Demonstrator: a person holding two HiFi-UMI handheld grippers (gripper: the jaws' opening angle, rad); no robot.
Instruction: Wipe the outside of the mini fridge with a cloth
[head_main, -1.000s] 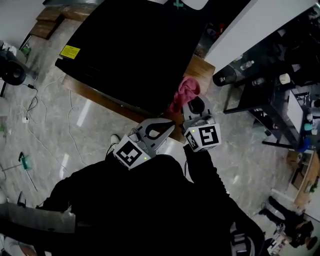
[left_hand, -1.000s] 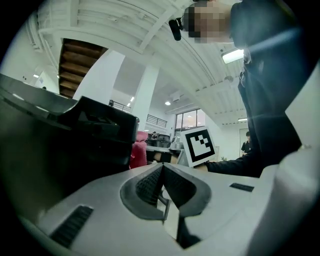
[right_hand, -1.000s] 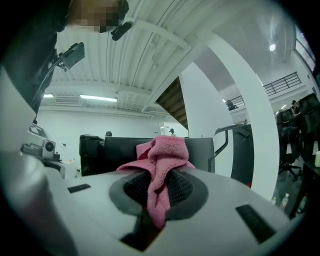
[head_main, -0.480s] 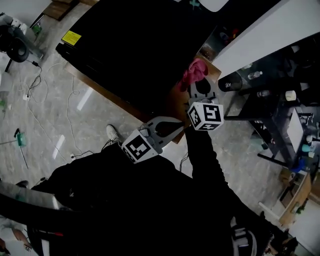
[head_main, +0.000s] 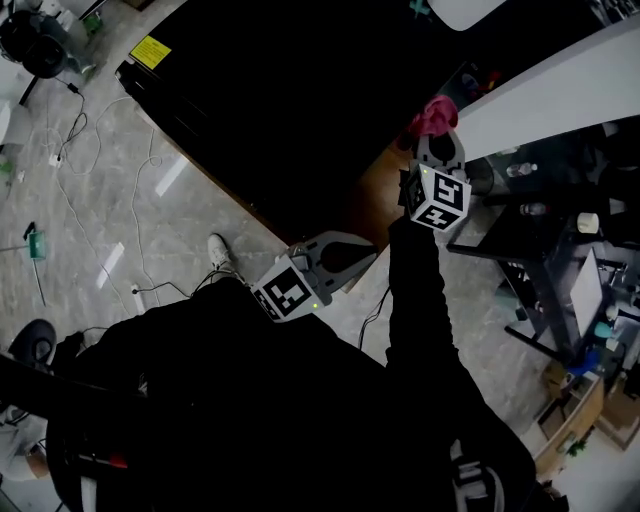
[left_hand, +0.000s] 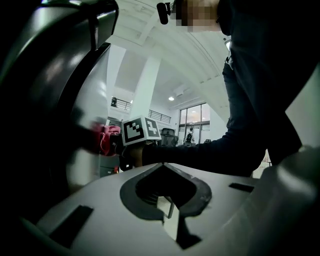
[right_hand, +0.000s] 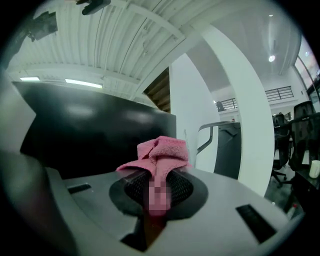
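The right gripper (head_main: 438, 148) is clamped on a bunched pink cloth (right_hand: 162, 149), which stands up out of the jaws in soft folds. In the right gripper view the cloth sits just in front of the glossy black side of the mini fridge (right_hand: 85, 132). From the head view the cloth is at the fridge's right edge, seemingly against it, though the dim picture does not settle whether they touch. The person's dark-sleeved arm is stretched out to reach there.

The left gripper (left_hand: 163, 166) hangs lower and nearer the body, jaws brought together with nothing between them, apart from the fridge.

The fridge stands on a brown wooden board (head_main: 385, 190) and carries a yellow label (head_main: 152, 51) at its far left corner. A white tabletop (head_main: 560, 90) runs just right of the cloth. Cables (head_main: 70, 150) trail over the grey floor to the left.
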